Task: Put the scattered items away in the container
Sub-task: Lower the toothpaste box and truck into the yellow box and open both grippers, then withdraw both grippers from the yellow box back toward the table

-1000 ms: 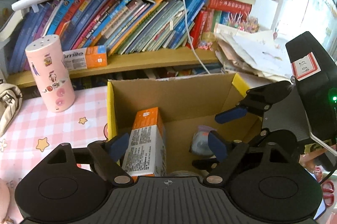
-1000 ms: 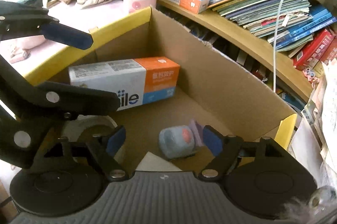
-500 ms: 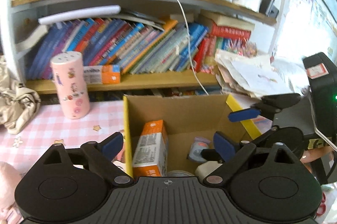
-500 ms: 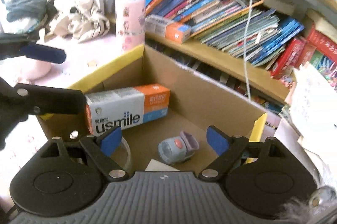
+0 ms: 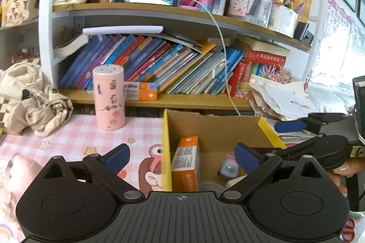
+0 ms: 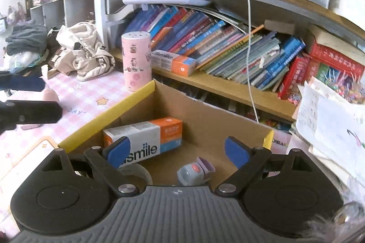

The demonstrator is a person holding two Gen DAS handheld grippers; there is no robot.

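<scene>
Pink checked bench (image 5: pixel 75 135) under crowded bookshelves. Your left gripper (image 5: pixel 182 155) and right gripper (image 6: pixel 176 150): fingers spread wide, having just been opening, nothing between them. Beyond both fingers: brown cardboard box (image 6: pixel 205 119) containing orange-white toothpaste carton (image 6: pixel 146 138) and small grey-purple gadget (image 6: pixel 194 172).

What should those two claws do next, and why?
Probably swing the left claw toward the pink canister standing on the checked tablecloth beside the cardboard box. Both claws are open and hold nothing, with jaws that have just been opening, while the toothpaste carton and a small grey gadget already lie in the box.
</scene>
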